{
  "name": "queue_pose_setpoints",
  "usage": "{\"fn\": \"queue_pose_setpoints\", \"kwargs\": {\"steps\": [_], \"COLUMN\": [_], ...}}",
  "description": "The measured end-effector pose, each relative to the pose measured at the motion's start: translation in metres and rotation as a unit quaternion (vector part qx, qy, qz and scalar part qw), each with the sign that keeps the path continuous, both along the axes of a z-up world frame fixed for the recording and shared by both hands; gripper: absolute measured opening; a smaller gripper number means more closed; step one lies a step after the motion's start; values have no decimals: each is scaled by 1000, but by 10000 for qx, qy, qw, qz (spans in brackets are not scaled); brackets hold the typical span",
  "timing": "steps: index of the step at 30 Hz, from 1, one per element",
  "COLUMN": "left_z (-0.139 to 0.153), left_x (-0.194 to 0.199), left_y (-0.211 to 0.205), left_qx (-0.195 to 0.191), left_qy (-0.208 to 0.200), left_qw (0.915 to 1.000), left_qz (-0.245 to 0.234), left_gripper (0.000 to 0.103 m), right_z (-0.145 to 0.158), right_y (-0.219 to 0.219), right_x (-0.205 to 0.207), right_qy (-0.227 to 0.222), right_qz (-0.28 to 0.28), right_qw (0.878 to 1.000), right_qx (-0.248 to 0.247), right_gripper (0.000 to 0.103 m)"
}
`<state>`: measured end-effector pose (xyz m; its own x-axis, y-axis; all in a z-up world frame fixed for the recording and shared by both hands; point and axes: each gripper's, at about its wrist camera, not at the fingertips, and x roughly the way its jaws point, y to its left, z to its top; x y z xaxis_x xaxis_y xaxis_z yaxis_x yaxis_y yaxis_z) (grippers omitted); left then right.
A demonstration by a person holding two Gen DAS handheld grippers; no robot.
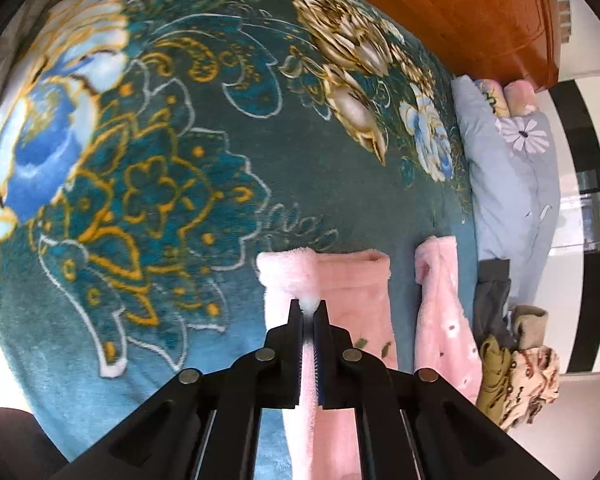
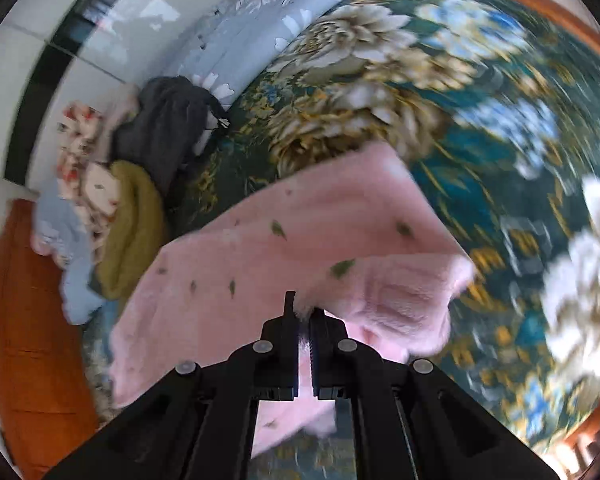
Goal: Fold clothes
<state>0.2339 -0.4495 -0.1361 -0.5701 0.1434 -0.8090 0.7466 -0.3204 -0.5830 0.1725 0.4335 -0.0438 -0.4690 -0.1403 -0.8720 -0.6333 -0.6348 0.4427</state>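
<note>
A fluffy pink garment with small leaf prints (image 1: 352, 304) lies on a teal flowered blanket (image 1: 180, 168). My left gripper (image 1: 309, 307) is shut on its pale folded edge, which runs down between the fingers. A second pink part of it (image 1: 444, 304), with dots, lies just to the right. In the right wrist view the same pink garment (image 2: 292, 240) hangs lifted above the blanket (image 2: 480, 128), and my right gripper (image 2: 304, 308) is shut on its edge. That view is blurred.
A heap of other clothes lies at the bed's edge: dark grey (image 2: 160, 128), olive (image 2: 136, 232) and a flowered piece (image 2: 84, 168). A grey-blue flowered quilt (image 1: 512, 184) lies alongside. An orange wooden bed frame (image 1: 460, 12) borders the blanket.
</note>
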Motion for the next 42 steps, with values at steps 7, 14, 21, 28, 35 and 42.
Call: {"fn": "queue_pose_setpoints", "kwargs": {"steps": [7, 14, 21, 28, 35, 42], "left_z": [-5, -15, -26, -26, -27, 1], "left_x": [-13, -20, -20, -20, -22, -31], "left_y": [6, 5, 4, 5, 4, 2], "left_qx": [22, -16, 41, 122, 231, 213], "left_qy": [-117, -184, -289, -230, -228, -30], "left_qw": [9999, 9996, 9994, 9996, 9994, 9995], "left_qz": [-76, -193, -210, -149, -91, -250], "left_gripper": [5, 5, 5, 5, 5, 5], "right_z": [-43, 0, -41, -64, -74, -32], "right_y": [-9, -7, 3, 2, -10, -2], "right_x": [-60, -1, 46, 36, 17, 33], "right_qy": [-335, 509, -304, -414, -928, -715], "right_qz": [309, 552, -28, -916, -1148, -1125], "right_qw": [9989, 9969, 9995, 9932, 9889, 9909], "right_qx": [-125, -230, -114, -583, -183, -188], "right_gripper": [13, 29, 29, 45, 26, 9]}}
